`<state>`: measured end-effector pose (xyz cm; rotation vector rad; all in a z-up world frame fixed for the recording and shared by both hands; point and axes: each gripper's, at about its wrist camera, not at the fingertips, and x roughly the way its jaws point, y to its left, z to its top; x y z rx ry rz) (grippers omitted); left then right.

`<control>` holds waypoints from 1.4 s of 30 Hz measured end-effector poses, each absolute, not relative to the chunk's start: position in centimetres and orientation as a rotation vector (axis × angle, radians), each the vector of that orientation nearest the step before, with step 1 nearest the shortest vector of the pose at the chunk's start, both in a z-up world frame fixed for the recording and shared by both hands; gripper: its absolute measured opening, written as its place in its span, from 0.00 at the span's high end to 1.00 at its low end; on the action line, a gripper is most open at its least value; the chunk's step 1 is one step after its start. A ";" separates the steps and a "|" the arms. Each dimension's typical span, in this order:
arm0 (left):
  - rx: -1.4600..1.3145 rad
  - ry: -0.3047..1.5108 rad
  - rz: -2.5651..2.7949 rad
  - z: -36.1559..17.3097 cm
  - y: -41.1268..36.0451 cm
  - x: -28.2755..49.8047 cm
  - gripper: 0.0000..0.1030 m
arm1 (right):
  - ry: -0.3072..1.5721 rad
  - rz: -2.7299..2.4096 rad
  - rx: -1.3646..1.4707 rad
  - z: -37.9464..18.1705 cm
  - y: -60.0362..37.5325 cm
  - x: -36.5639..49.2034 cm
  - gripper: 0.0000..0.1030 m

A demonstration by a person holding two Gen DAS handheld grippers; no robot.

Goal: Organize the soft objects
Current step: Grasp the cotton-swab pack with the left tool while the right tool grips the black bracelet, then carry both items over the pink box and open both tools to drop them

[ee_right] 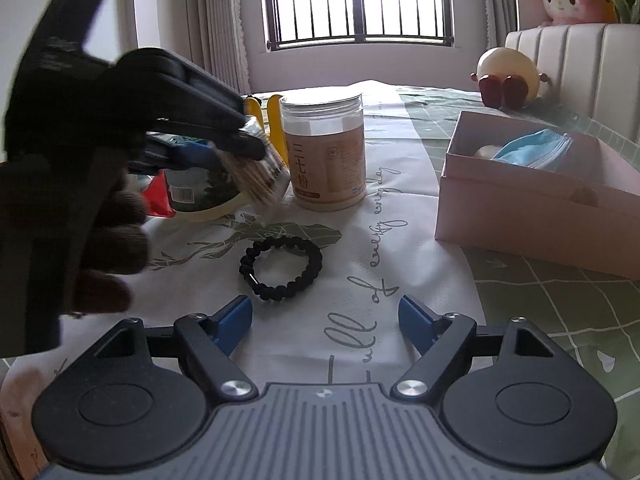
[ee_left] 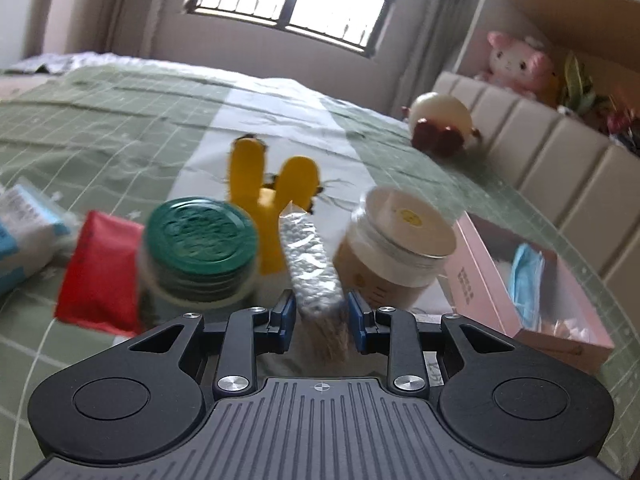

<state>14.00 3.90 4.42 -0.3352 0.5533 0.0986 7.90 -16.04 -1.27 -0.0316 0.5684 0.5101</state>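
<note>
**Clear Plastic Pack Held Above a Crowded Bed**

Clear plastic catches the window light as the left gripper (ee_left: 319, 322) pinches a slim packet of cotton swabs (ee_left: 314, 268), blue pads pressed against its sides, the pack lifted above the green checked bedspread (ee_left: 100, 120). Seen from the right wrist, that same gripper (ee_right: 240, 148), held by a dark-gloved hand (ee_right: 92, 220), hangs just in front of a green-lidded jar (ee_left: 200, 236) and a tall beige-labelled jar (ee_right: 324, 152). A yellow plush toy (ee_left: 276, 192) stands behind the two jars, with a red packet (ee_left: 104, 272) to the left of the green-lidded one. The right gripper (ee_right: 326, 322) hovers low with its jaws spread wide and nothing between them, a black beaded bracelet (ee_right: 280, 274) lying on the white printed cloth (ee_right: 360, 280) just ahead. To the right sits an open pink box (ee_right: 532, 204) holding blue face masks (ee_right: 536, 152). A round cream plush (ee_right: 508, 74) leans against the padded headboard (ee_right: 580, 72).
</note>
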 end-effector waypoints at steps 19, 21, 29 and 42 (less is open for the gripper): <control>-0.185 0.532 0.094 3.5 3.5 14.8 0.76 | 0.662 0.573 -0.069 1.3 -13.6 12.3 0.56; -0.189 0.533 0.091 3.5 3.6 14.6 0.76 | 0.713 0.569 -0.118 0.4 -12.5 13.4 0.66; -0.205 0.426 0.050 7.0 4.3 13.2 0.77 | 0.588 0.619 -0.276 4.9 -10.6 12.6 0.93; -0.005 0.147 -0.135 24.5 -3.1 19.0 0.77 | 0.286 0.333 -0.184 20.0 -22.2 18.0 0.93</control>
